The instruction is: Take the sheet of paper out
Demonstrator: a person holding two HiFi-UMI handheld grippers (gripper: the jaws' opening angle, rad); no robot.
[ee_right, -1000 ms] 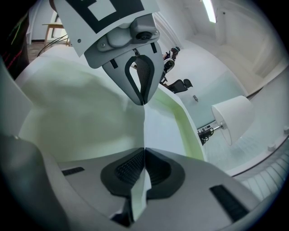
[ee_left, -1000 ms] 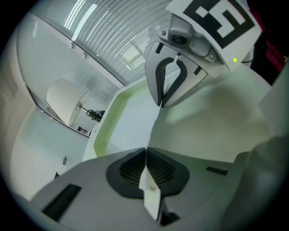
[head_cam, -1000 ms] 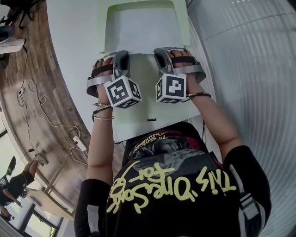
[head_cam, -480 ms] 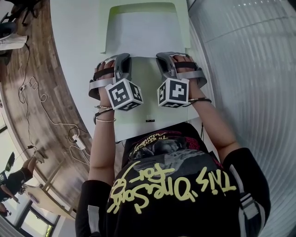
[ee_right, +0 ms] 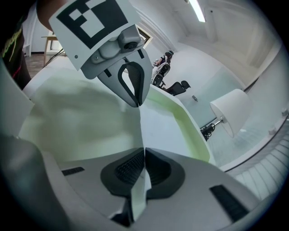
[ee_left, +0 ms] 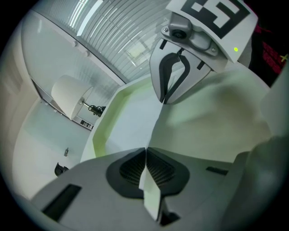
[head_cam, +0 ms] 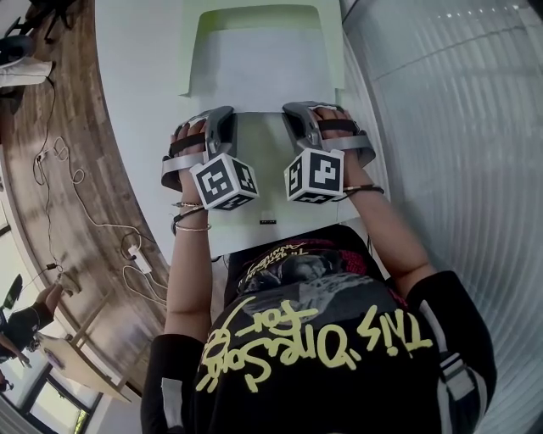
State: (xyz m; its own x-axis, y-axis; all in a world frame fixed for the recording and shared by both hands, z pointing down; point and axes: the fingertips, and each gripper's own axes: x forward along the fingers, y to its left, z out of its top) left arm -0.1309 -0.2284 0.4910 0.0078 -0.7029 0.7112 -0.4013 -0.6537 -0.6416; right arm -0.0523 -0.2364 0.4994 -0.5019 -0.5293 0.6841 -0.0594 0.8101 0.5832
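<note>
A white sheet of paper lies in an open pale green folder on the white table. The folder's pale cover spreads toward me. My left gripper and right gripper sit side by side at the sheet's near edge. Each is shut on that edge, and a thin pale strip shows between the pads of the left gripper and the right gripper. From each gripper view the other one's closed tips pinch the same edge, the right gripper and the left gripper.
A white cylindrical lamp stands beyond the folder. A ribbed wall runs along the table's right side. Cables lie on the wooden floor left of the table. Chairs stand farther off.
</note>
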